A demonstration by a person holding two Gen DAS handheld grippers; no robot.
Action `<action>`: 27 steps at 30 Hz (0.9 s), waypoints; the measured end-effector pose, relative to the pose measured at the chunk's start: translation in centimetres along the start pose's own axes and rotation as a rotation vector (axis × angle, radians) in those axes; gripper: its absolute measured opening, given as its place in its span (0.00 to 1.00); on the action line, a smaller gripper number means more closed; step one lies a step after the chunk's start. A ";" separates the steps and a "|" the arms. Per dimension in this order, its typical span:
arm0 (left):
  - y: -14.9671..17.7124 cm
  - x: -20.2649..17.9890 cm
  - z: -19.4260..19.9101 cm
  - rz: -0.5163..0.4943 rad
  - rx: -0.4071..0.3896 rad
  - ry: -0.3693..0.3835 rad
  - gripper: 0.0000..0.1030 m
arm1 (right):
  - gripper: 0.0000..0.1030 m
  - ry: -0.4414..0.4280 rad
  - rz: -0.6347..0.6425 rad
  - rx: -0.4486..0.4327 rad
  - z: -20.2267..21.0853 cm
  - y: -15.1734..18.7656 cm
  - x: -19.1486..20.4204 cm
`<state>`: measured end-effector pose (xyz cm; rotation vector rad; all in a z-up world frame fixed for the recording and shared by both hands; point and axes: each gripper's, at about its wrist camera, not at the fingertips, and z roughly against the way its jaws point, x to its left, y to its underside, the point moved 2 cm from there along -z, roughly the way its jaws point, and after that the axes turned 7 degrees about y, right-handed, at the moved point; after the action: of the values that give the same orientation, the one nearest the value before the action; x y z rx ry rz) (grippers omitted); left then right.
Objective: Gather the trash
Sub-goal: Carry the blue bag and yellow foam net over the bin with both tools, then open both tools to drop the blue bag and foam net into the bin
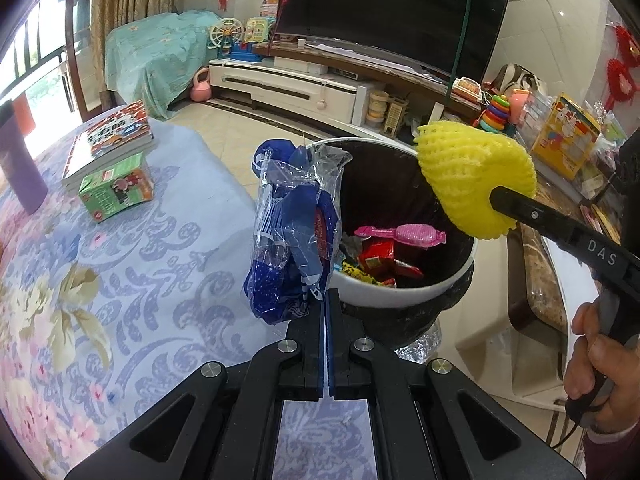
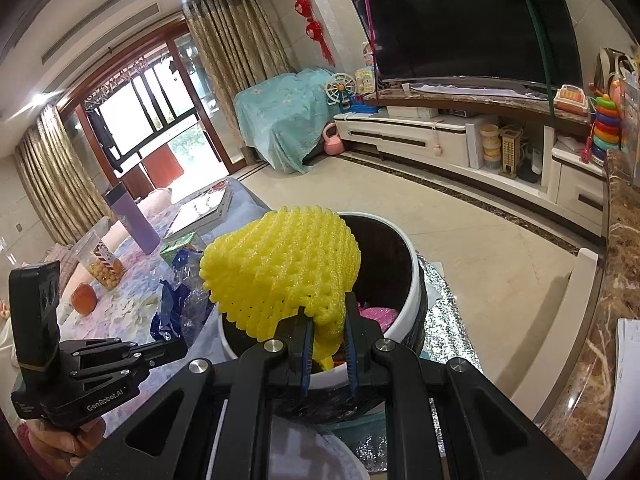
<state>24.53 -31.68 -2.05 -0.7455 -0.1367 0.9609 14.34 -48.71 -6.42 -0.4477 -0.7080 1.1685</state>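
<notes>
My left gripper (image 1: 326, 294) is shut on a crumpled blue and clear plastic bag (image 1: 294, 224), held up at the left rim of the white trash bin (image 1: 404, 292). My right gripper (image 2: 326, 312) is shut on a yellow foam fruit net (image 2: 280, 272) and holds it over the bin (image 2: 412, 280). The net (image 1: 476, 176) hangs above the bin's right rim in the left wrist view. The bin holds a pink wrapper (image 1: 400, 234) and red wrappers (image 1: 378, 258).
A floral tablecloth (image 1: 120, 280) covers the table left of the bin. On it lie a green carton (image 1: 116, 188), a stack of books (image 1: 110, 136) and a purple bottle (image 2: 132, 216). A snack jar (image 2: 100, 260) stands further back. A marble counter (image 2: 624, 260) runs along the right.
</notes>
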 end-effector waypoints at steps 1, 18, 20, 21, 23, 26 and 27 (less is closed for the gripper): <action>-0.2 -0.1 -0.2 -0.004 0.001 0.002 0.00 | 0.13 0.001 0.000 0.002 -0.1 0.0 -0.1; -2.5 -1.0 -2.8 -0.040 0.018 0.018 0.00 | 0.13 0.033 0.005 0.038 -2.0 -0.9 -1.0; -2.7 -1.1 -3.0 -0.044 0.020 0.019 0.00 | 0.13 0.035 0.004 0.042 -2.3 -1.0 -1.1; -2.8 -1.2 -3.2 -0.045 0.022 0.020 0.00 | 0.13 0.037 0.004 0.045 -2.4 -1.1 -1.2; -3.0 -1.2 -3.3 -0.049 0.023 0.021 0.00 | 0.13 0.040 0.004 0.047 -2.6 -1.2 -1.3; -3.2 -1.4 -3.5 -0.055 0.024 0.022 0.00 | 0.13 0.043 0.003 0.052 -2.9 -1.3 -1.4; -3.3 -1.5 -3.6 -0.056 0.025 0.023 0.00 | 0.13 0.044 0.003 0.053 -3.0 -1.3 -1.4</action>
<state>27.45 -35.82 -2.38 -0.7256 -0.1250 0.8989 17.03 -50.41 -8.03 -0.4289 -0.6376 1.1741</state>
